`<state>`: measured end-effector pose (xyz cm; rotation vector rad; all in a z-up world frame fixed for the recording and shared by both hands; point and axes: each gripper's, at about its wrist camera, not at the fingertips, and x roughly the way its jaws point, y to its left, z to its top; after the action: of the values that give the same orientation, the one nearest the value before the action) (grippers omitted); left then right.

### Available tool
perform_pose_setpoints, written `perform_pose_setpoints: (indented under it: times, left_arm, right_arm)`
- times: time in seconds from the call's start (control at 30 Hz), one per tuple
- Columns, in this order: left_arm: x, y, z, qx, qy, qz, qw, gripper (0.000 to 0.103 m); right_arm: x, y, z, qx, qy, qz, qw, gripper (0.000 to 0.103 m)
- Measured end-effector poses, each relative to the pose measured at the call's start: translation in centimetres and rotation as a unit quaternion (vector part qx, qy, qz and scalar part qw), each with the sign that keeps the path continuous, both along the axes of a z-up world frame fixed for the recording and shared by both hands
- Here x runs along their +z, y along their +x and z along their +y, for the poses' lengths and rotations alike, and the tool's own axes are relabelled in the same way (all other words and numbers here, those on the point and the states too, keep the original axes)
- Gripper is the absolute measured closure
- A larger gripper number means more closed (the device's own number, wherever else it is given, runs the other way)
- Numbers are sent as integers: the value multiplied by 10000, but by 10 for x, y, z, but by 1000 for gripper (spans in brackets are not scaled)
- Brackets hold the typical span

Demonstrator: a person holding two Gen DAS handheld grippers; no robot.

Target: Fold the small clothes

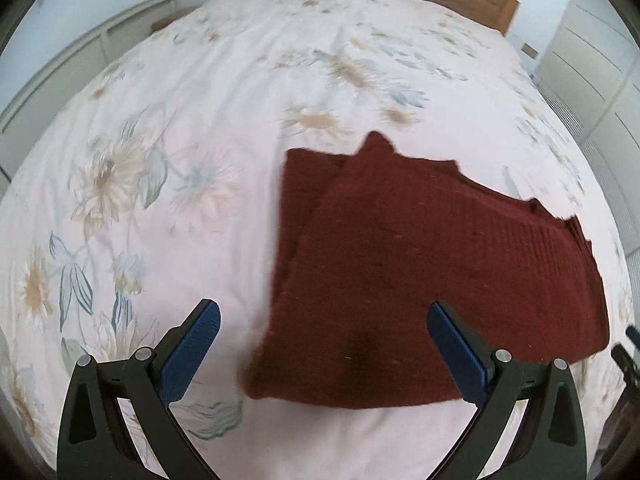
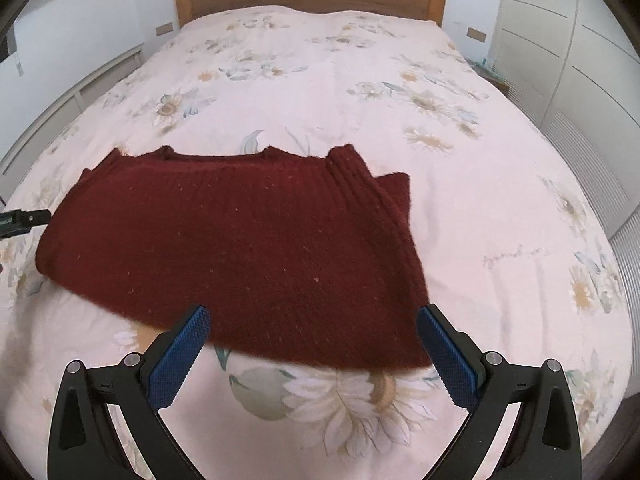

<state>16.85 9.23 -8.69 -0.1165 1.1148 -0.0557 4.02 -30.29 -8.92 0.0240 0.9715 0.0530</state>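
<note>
Fingers spread wide on both sides, left gripper [image 1: 322,360] and right gripper [image 2: 314,358] holding nothing, poised over the near hem of the dark red sweater [image 2: 240,248]. It lies on the floral bed [image 2: 460,200], sleeves seemingly tucked in; a final fold looks left to do.

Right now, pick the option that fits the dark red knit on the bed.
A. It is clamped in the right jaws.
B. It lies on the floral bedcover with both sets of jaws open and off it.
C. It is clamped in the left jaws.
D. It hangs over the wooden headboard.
B: the dark red knit lies folded on the floral bedcover, while the left gripper and right gripper both hold their jaws wide apart, gripping nothing.
</note>
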Motion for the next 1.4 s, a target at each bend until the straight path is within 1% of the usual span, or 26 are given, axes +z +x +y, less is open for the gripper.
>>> perform_pose_setpoints:
  times: [0.17,0.2,0.33,0.4,0.5,0.6,0.63,0.67,0.7,0.73,0.77,0.8,0.83,0.87,0.9,1.03,1.13,1.2,1.3,1.4]
  left_arm:
    - [-25,11,27,257,-321,470,9980,1]
    - [-30,13,28,330,-322,495,9977,1]
    - [-58,16,30,292,-381,898,9948,1]
    - [-60,13,33,348,-470,776,9953,1]
    - [-59,11,35,371,-511,760,9951,1]
    - [-57,9,36,294,-545,752,9952,1]
    - [-57,9,36,254,-571,762,9951,4]
    - [-58,10,37,217,-624,771,9948,10]
    - [-57,8,37,144,-784,783,9937,29]
    - [-56,7,37,91,-1041,830,9911,44]
    - [-55,7,37,89,-1089,849,9904,46]
    - [-53,7,36,45,-1059,850,9907,54]
    - [-50,7,32,-75,-1058,837,9908,66]
    - [-48,7,30,-149,-1053,822,9909,71]
    - [-44,6,28,-194,-1000,803,9916,78]
    - [-20,-2,18,-381,-755,612,9945,82]
    - [5,-7,5,-563,-703,403,9951,83]
    - [22,-11,-5,-720,-695,336,9944,83]
    - [51,-11,-40,-1034,-693,202,9920,83]
    - [72,-11,-74,-1313,-628,75,9893,83]
  right_arm:
    - [-7,-7,-7,-87,-62,129,9999,0]
    - [-10,-8,-9,-107,-76,170,9998,0]
    - [-17,-14,-15,-162,-55,272,9995,0]
    - [-20,-15,-16,-169,-57,303,9994,0]
    - [-25,-15,-18,-174,-40,362,9992,0]
    - [-26,-15,-18,-189,-18,357,9992,0]
    - [-27,-15,-19,-193,-8,361,9992,0]
    - [-27,-15,-18,-191,-8,361,9992,0]
    - [-27,-14,-18,-187,-13,363,9992,0]
    - [-27,-14,-17,-185,-17,365,9992,0]
    - [-27,-14,-17,-185,-13,362,9992,0]
    - [-26,-13,-18,-184,-5,356,9992,0]
    - [-26,-13,-18,-195,7,347,9992,0]
    - [-26,-13,-19,-208,22,339,9992,0]
    - [-25,-12,-19,-212,26,335,9992,0]
    - [-21,-10,-22,-243,47,264,9993,0]
    - [-17,-10,-26,-253,89,177,9995,0]
    - [-15,-10,-30,-268,151,122,9995,0]
    - [-11,-13,-38,-324,319,10,9990,0]
    - [-7,-15,-48,-403,438,-88,9982,0]
